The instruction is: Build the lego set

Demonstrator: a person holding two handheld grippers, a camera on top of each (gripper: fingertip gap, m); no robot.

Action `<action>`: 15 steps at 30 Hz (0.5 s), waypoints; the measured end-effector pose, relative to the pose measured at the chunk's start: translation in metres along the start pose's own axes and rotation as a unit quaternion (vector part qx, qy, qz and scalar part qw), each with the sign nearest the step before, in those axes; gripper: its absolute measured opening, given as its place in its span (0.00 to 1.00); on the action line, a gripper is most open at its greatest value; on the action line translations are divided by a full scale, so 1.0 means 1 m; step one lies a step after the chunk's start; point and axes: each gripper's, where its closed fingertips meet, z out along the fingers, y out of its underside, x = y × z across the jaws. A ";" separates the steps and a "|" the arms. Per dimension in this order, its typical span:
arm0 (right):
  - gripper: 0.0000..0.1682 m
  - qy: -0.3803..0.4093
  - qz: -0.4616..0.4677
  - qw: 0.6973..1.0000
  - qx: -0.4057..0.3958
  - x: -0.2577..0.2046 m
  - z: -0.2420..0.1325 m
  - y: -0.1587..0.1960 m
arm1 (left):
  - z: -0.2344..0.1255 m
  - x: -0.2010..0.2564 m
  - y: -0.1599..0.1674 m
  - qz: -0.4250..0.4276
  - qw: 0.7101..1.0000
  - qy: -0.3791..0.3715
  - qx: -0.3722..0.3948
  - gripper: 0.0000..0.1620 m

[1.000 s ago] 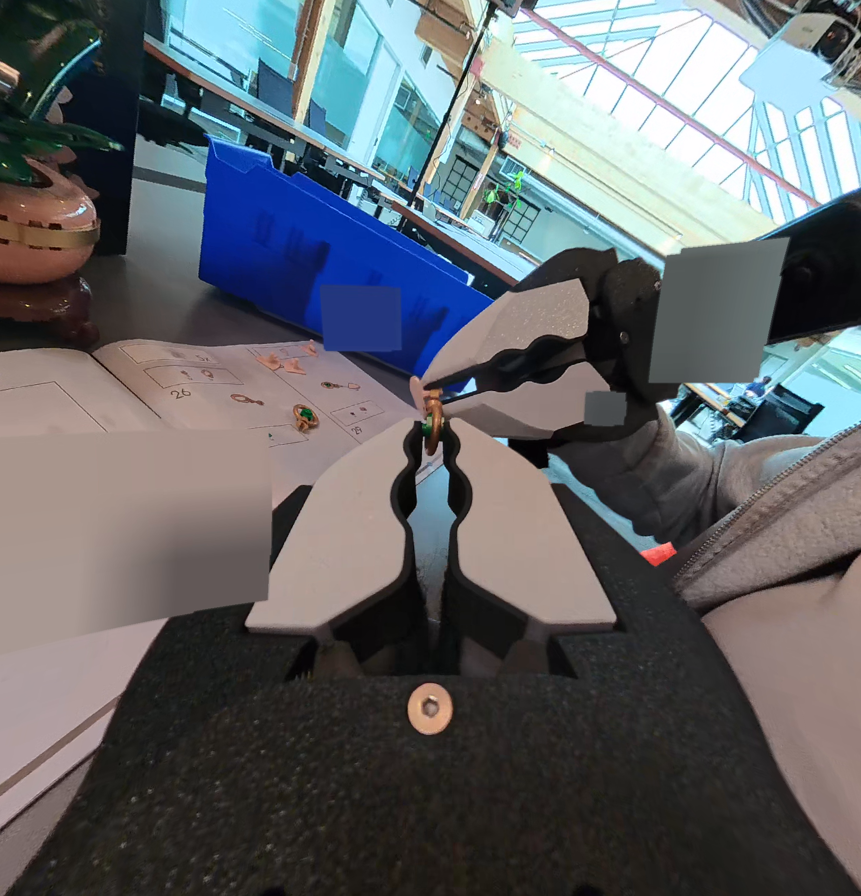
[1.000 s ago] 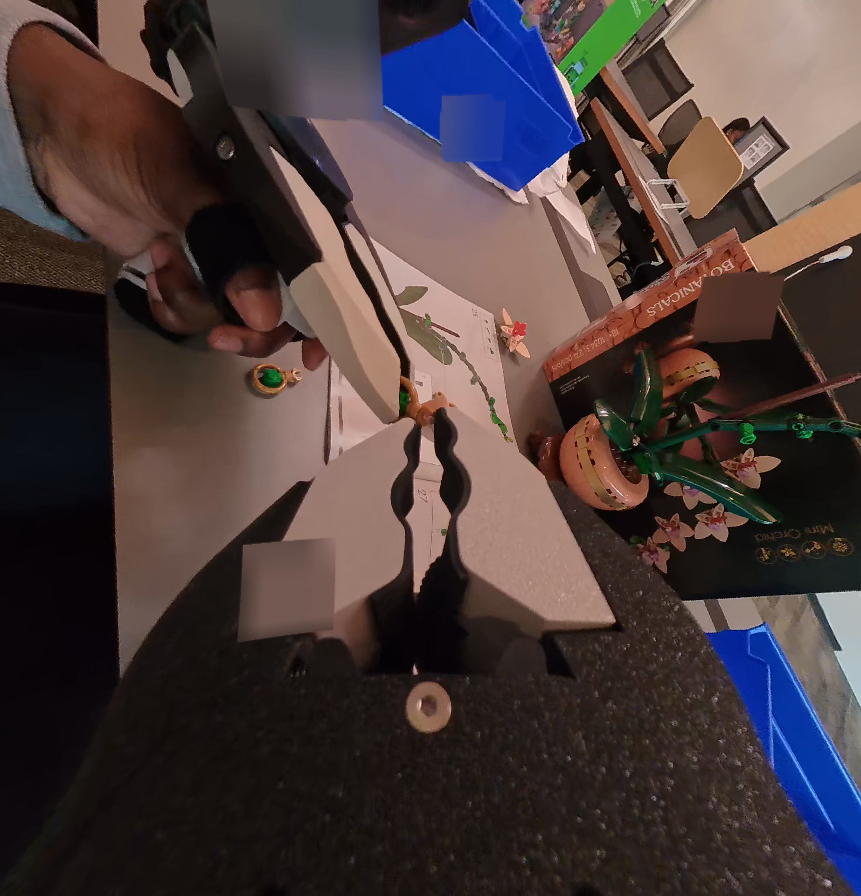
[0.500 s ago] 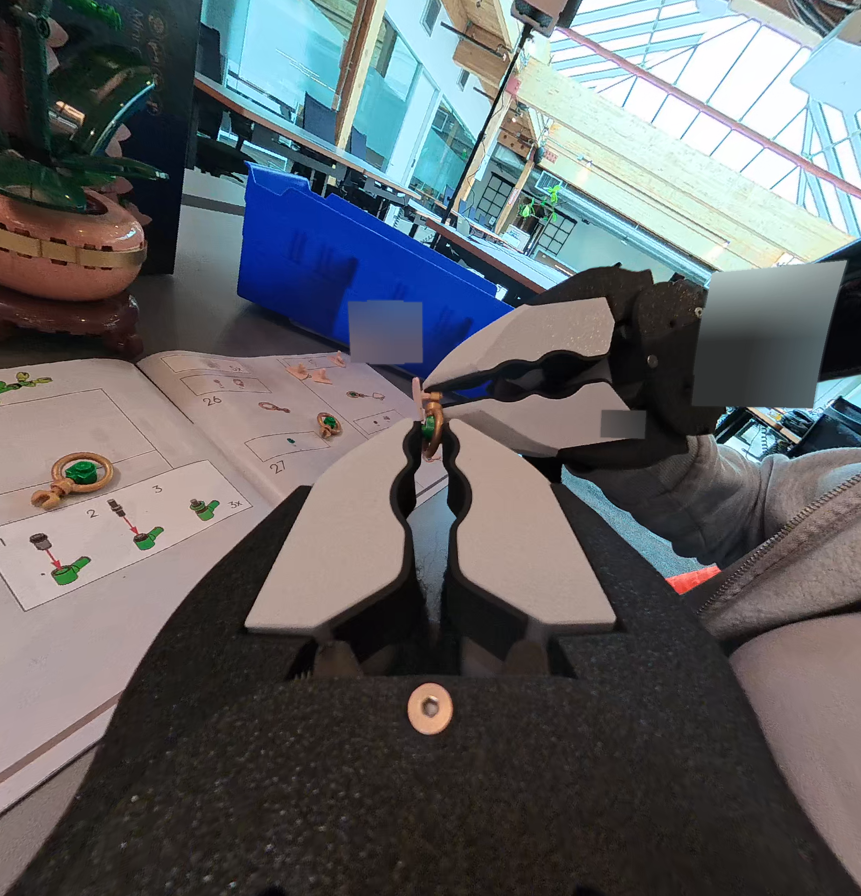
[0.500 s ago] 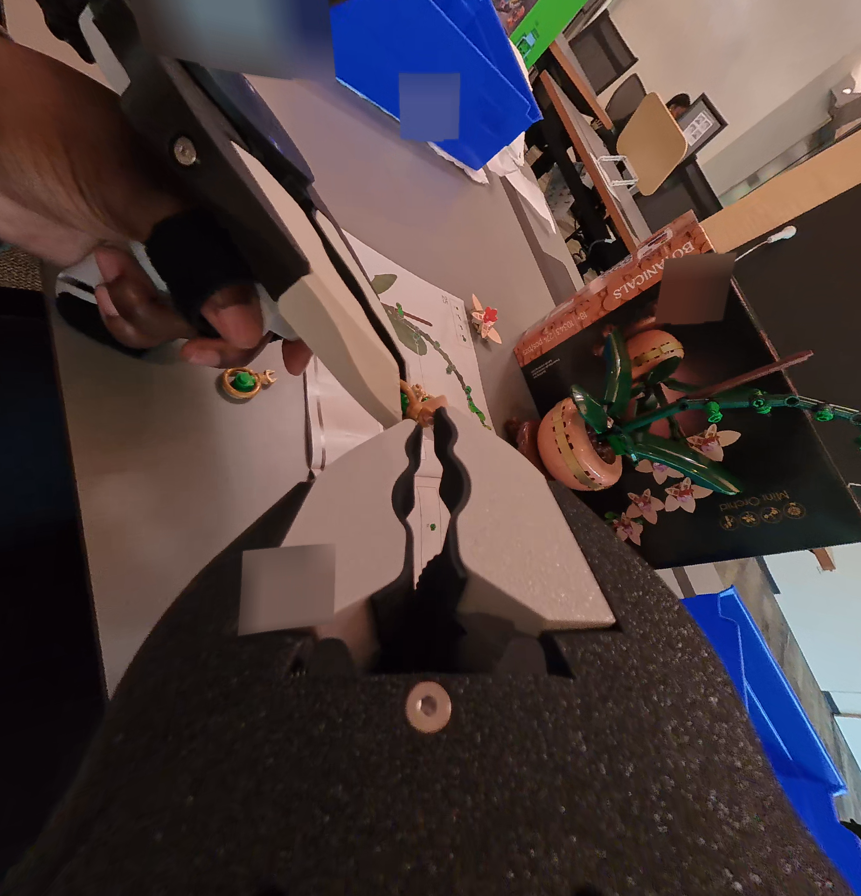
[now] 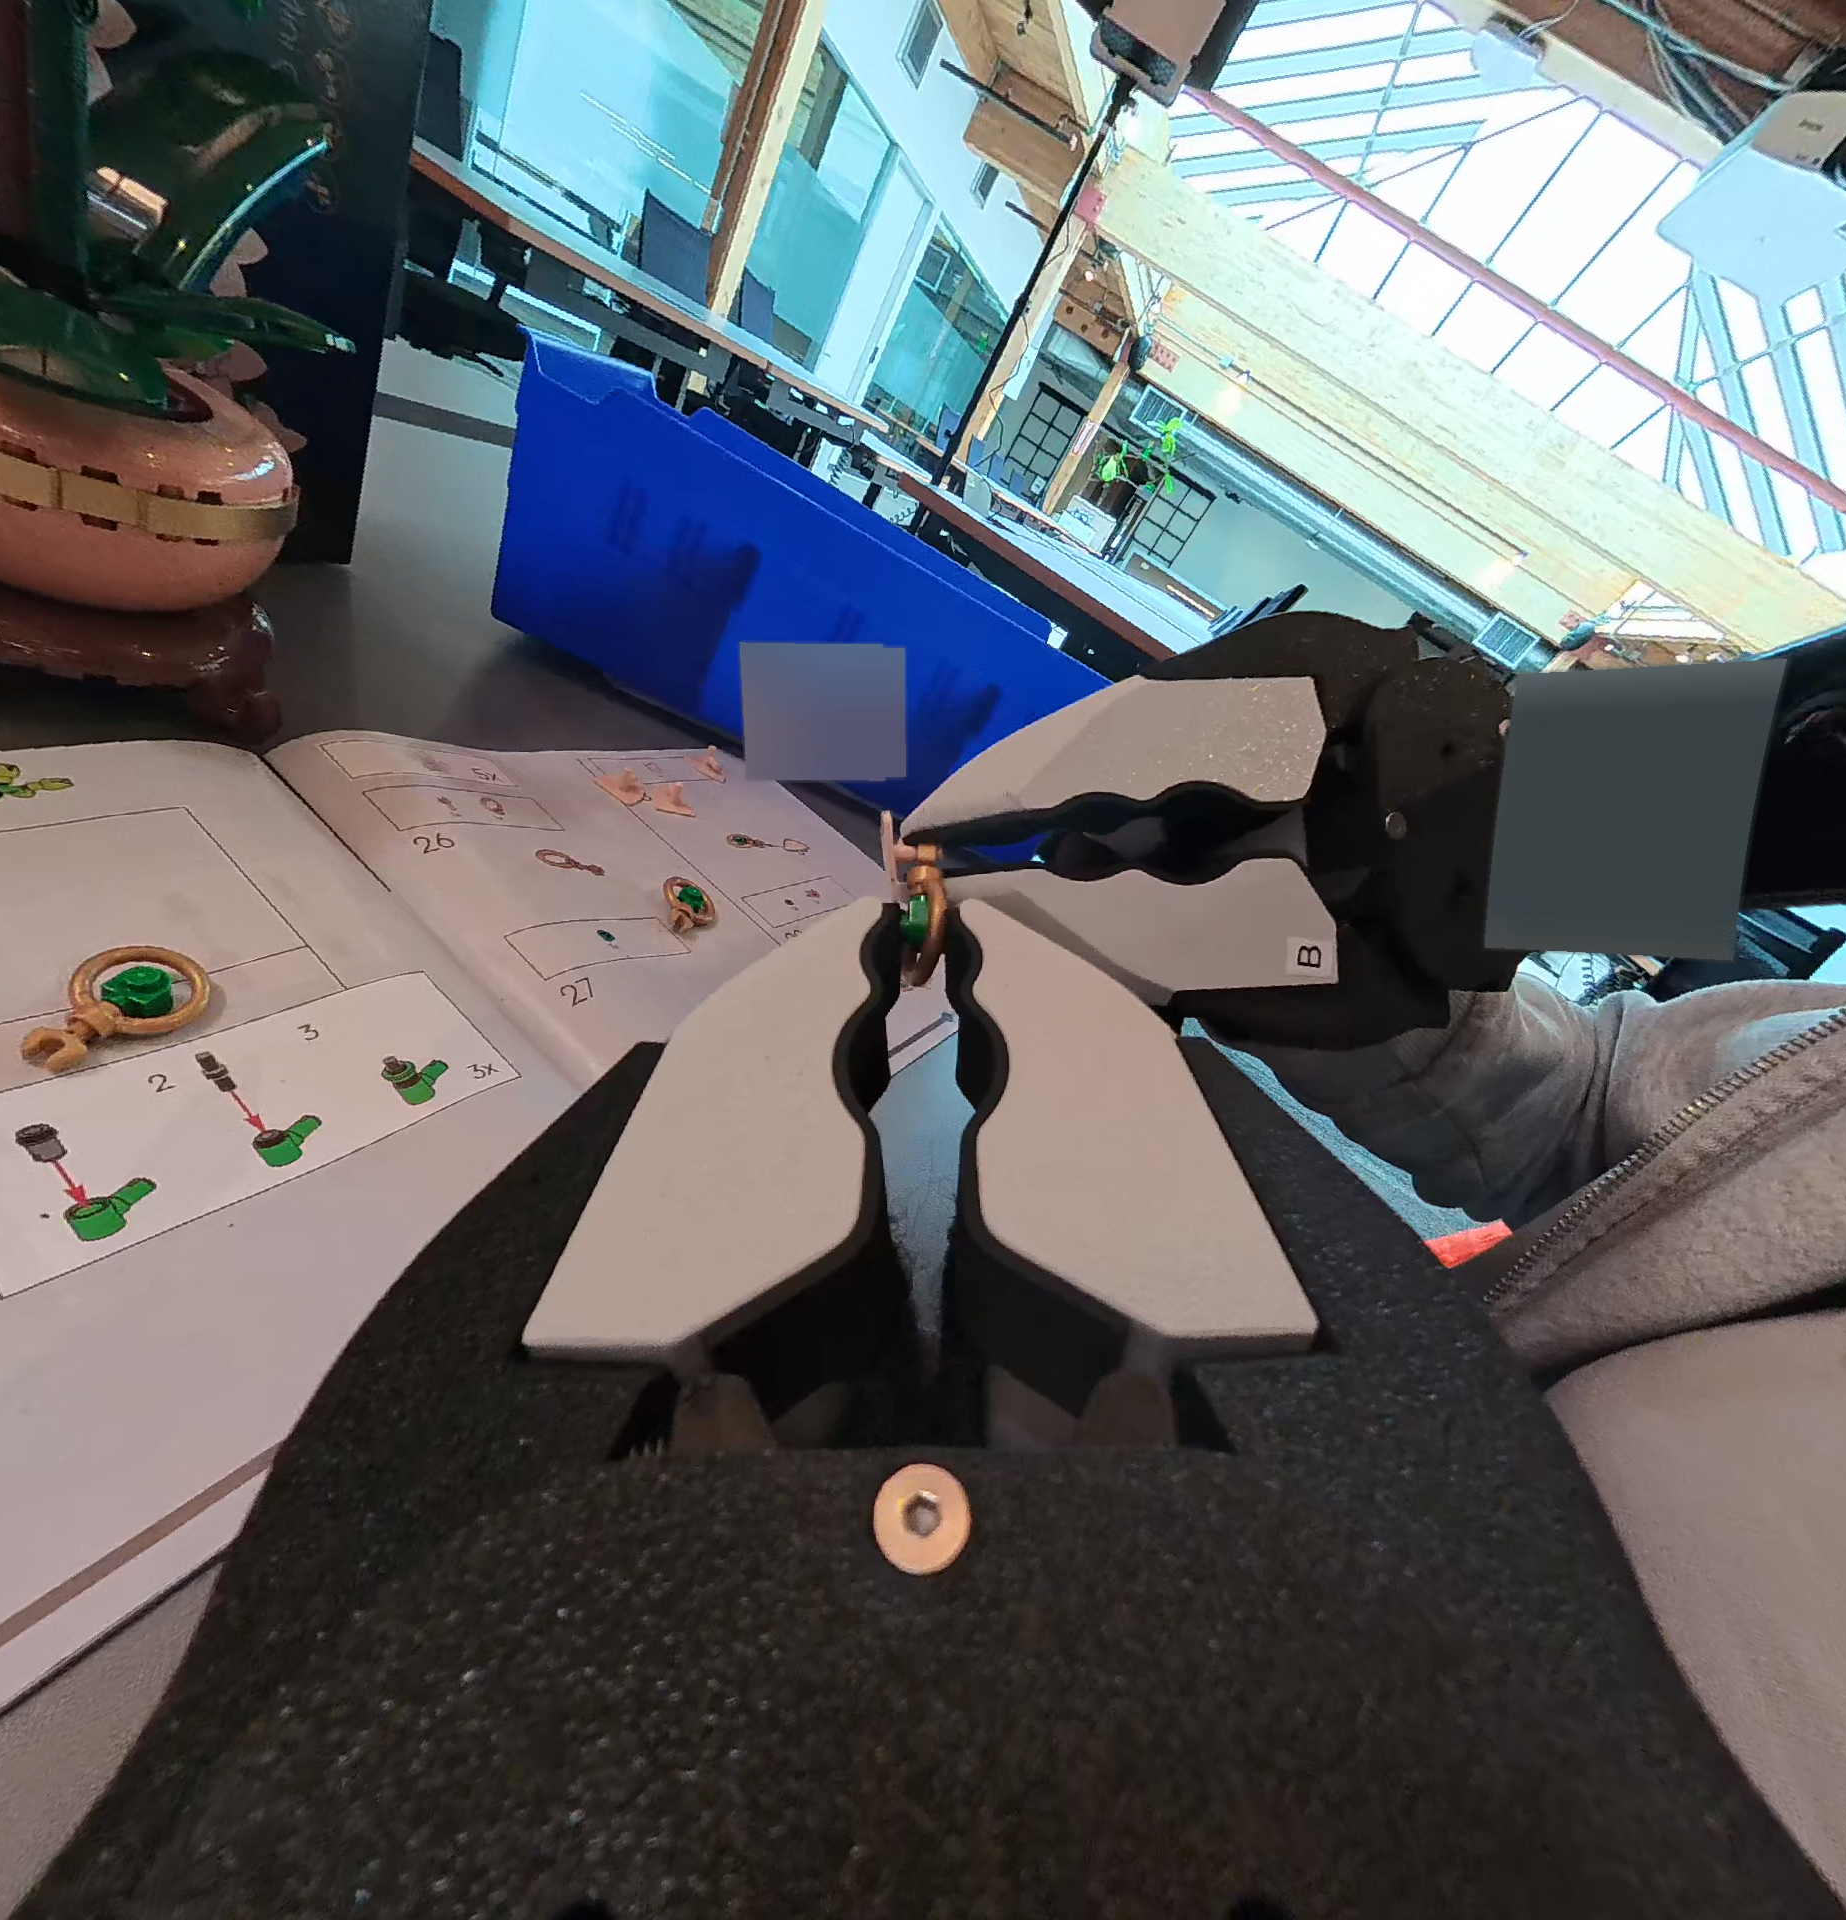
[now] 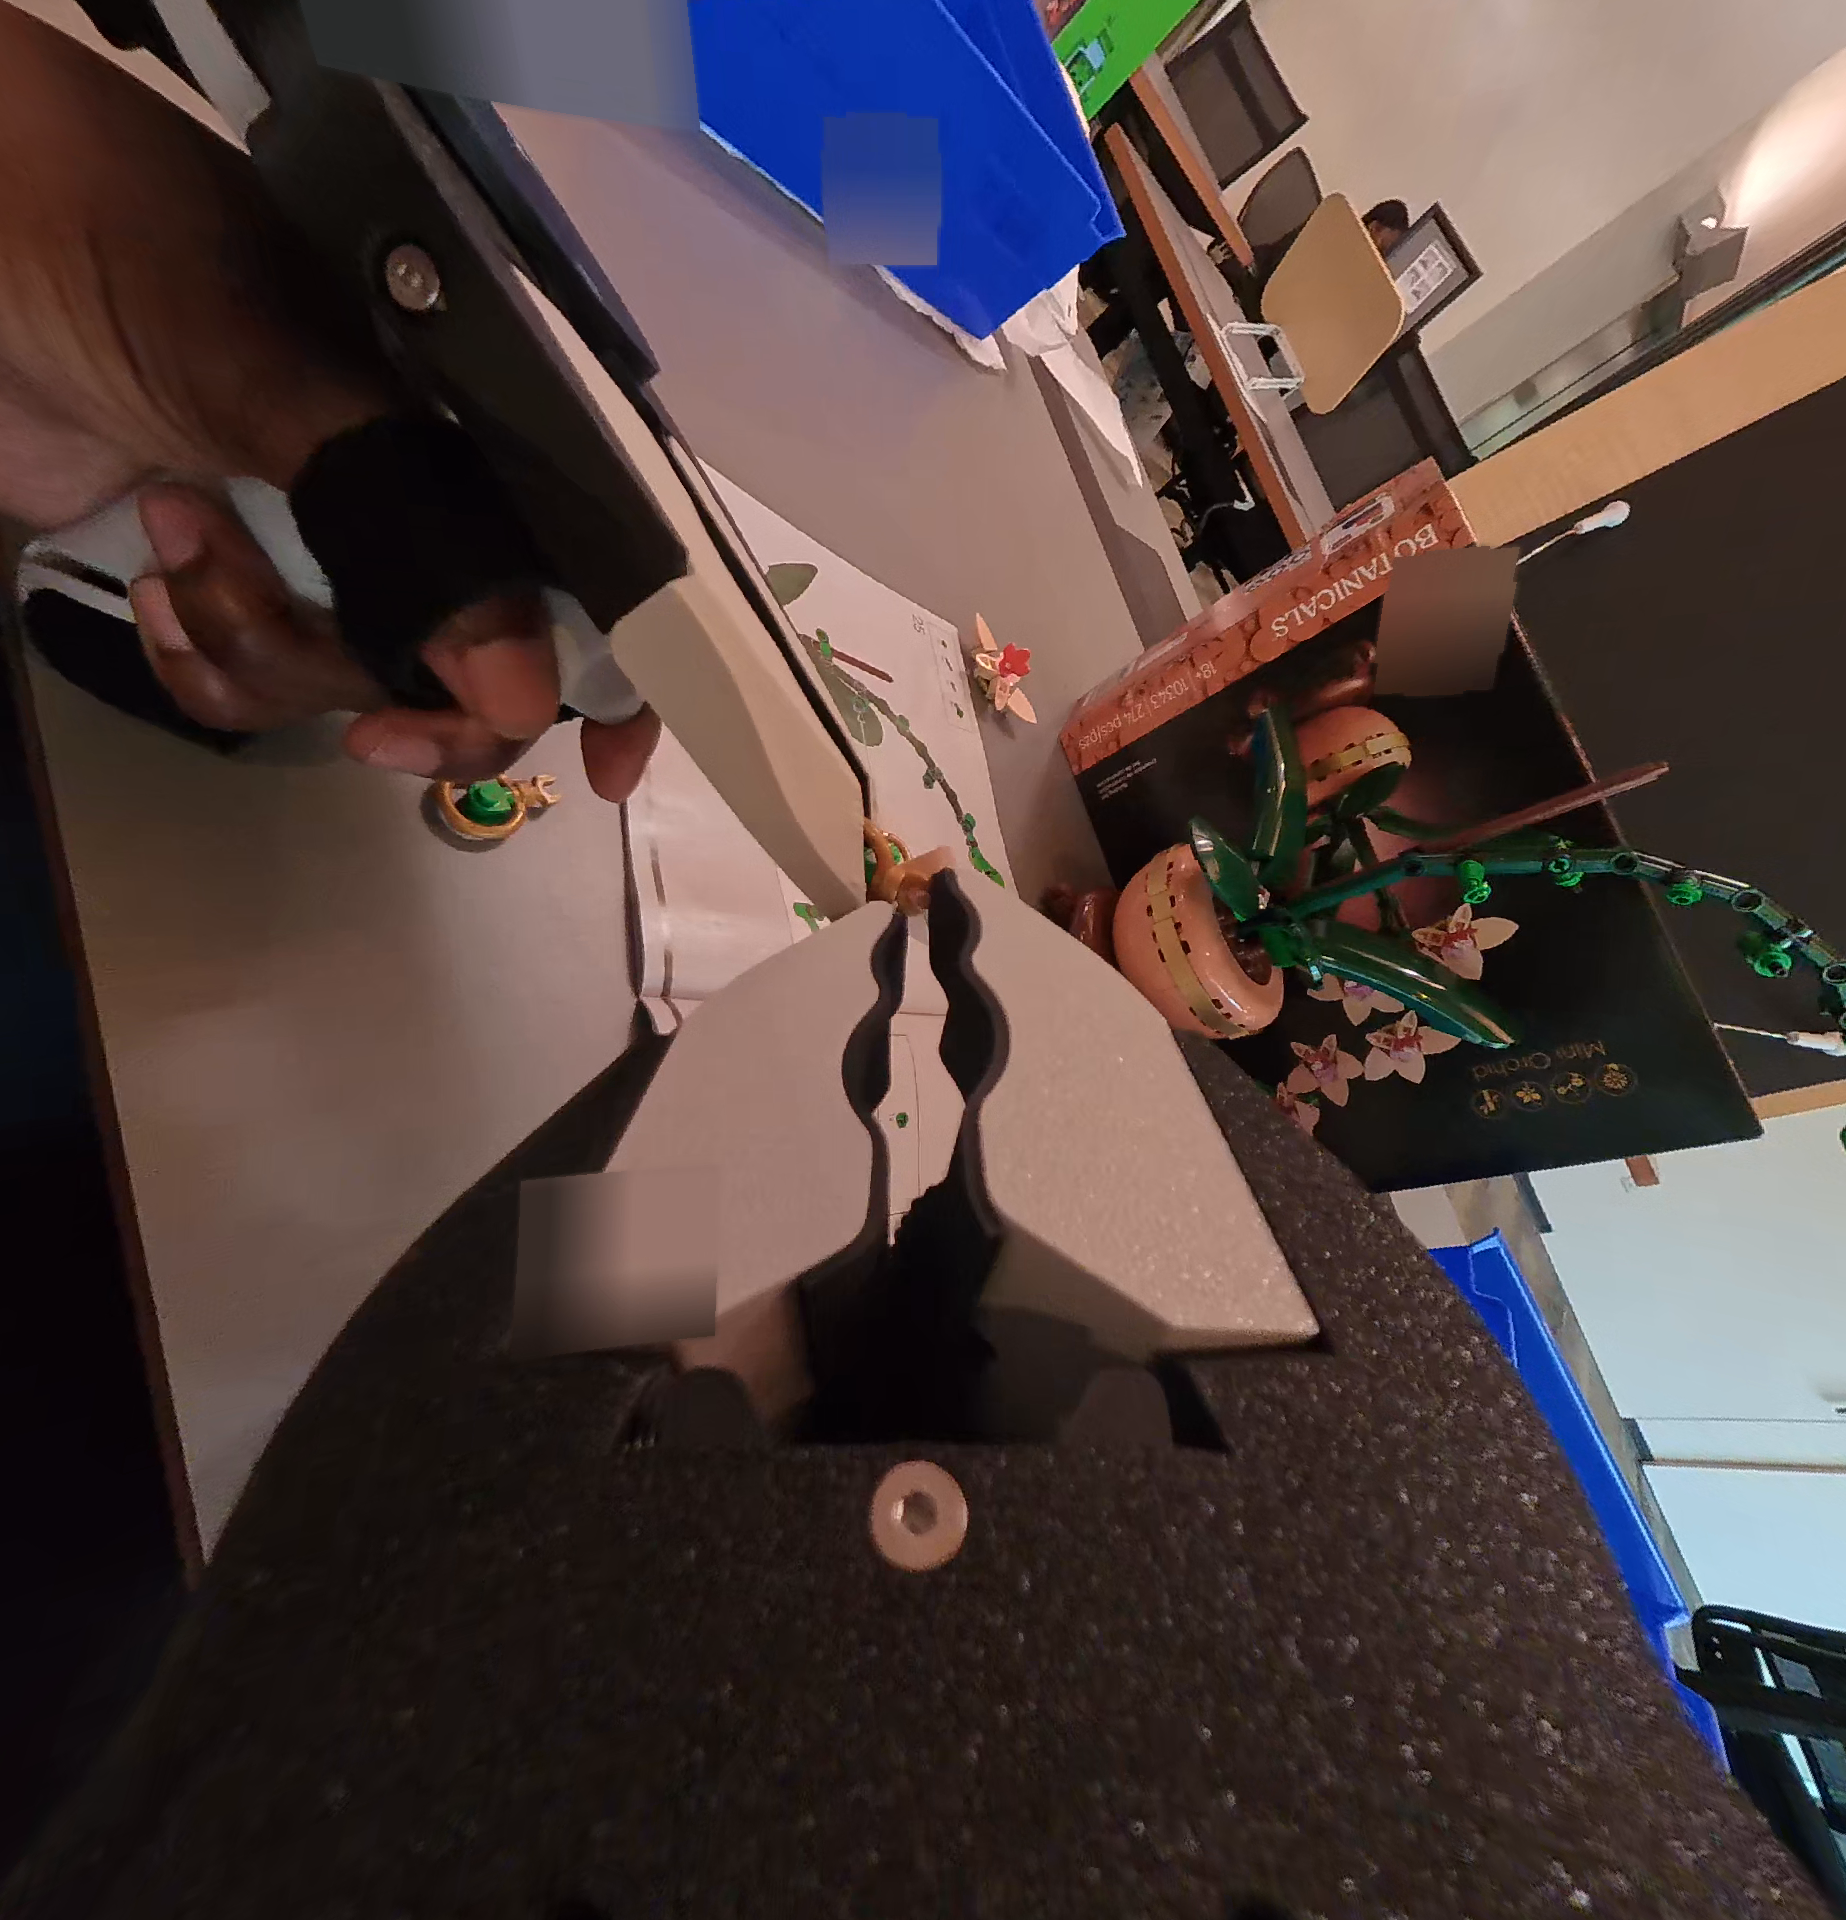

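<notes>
My left gripper (image 5: 917,920) is shut on a gold ring with a green stud (image 5: 919,930) and holds it above the open instruction booklet (image 5: 275,935). My right gripper (image 6: 914,899) is shut on a small pale pink petal piece (image 6: 927,862), pressed against the ring's clip end (image 6: 883,868). In the left wrist view the right gripper (image 5: 911,847) comes in from the right, with the petal piece (image 5: 888,840) at its tips. The two grippers meet tip to tip. A second gold ring with a green stud (image 5: 140,992) lies on the booklet's left page (image 6: 483,810).
A pink lego pot with green leaves (image 5: 119,520) stands behind the booklet in front of the dark set box (image 6: 1418,1039). A blue bin (image 5: 742,582) stands at the back. Small pale petal pieces (image 5: 670,795) and a finished flower (image 6: 1002,670) lie near the booklet.
Both grippers stay shut and tip to tip. The pair has shifted slightly, so more of the booklet's left page and the second ring show. The petal piece sits closer on the ring's clip.
</notes>
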 end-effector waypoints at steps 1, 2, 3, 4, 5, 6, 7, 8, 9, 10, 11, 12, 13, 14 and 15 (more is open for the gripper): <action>0.03 0.001 0.001 1.000 0.000 0.000 0.000 0.000 | 0.000 0.000 0.000 0.000 1.000 0.000 0.000 0.04; 0.03 0.003 -0.001 1.000 0.000 0.000 0.000 0.000 | 0.000 0.000 0.000 0.001 1.000 0.000 0.000 0.04; 0.03 0.004 -0.001 1.000 0.000 0.000 0.000 0.000 | 0.000 0.000 0.000 0.001 1.000 -0.001 -0.001 0.04; 0.03 0.004 0.002 1.000 0.001 0.000 0.000 0.000 | 0.000 0.000 0.000 0.002 1.000 0.000 0.001 0.04; 0.03 0.005 -0.003 1.000 0.003 0.001 0.000 0.000 | 0.000 0.000 -0.001 0.002 1.000 0.001 0.003 0.04; 0.03 0.007 -0.012 1.000 0.008 0.004 -0.002 -0.002 | -0.001 0.001 -0.003 0.002 1.000 0.005 0.010 0.04; 0.03 0.008 -0.011 1.000 0.014 0.006 -0.003 -0.006 | -0.002 0.002 -0.006 -0.001 1.000 0.011 0.019 0.04; 0.03 0.006 -0.009 1.000 0.014 0.007 -0.002 -0.007 | -0.003 0.003 -0.009 -0.003 1.000 0.015 0.025 0.04; 0.03 0.004 -0.006 1.000 0.014 0.010 -0.001 -0.009 | -0.003 0.003 -0.011 -0.004 0.999 0.017 0.032 0.04; 0.03 0.002 -0.006 1.000 0.016 0.010 0.000 -0.010 | -0.004 0.002 -0.013 -0.007 0.999 0.018 0.038 0.04; 0.03 0.001 -0.011 1.000 0.018 0.011 0.000 -0.011 | -0.005 0.002 -0.014 -0.009 0.999 0.020 0.042 0.04; 0.03 -0.001 -0.011 1.000 0.021 0.012 0.000 -0.012 | -0.006 0.003 -0.015 -0.011 0.999 0.022 0.045 0.04; 0.03 -0.004 -0.006 1.000 0.024 0.012 0.000 -0.013 | -0.006 0.003 -0.016 -0.013 0.998 0.024 0.049 0.04; 0.03 -0.008 0.000 1.000 0.027 0.013 0.000 -0.014 | -0.007 0.003 -0.017 -0.013 0.998 0.025 0.053 0.04; 0.04 -0.011 0.004 1.000 0.029 0.013 0.000 -0.014 | -0.007 0.004 -0.018 -0.014 0.998 0.027 0.056 0.04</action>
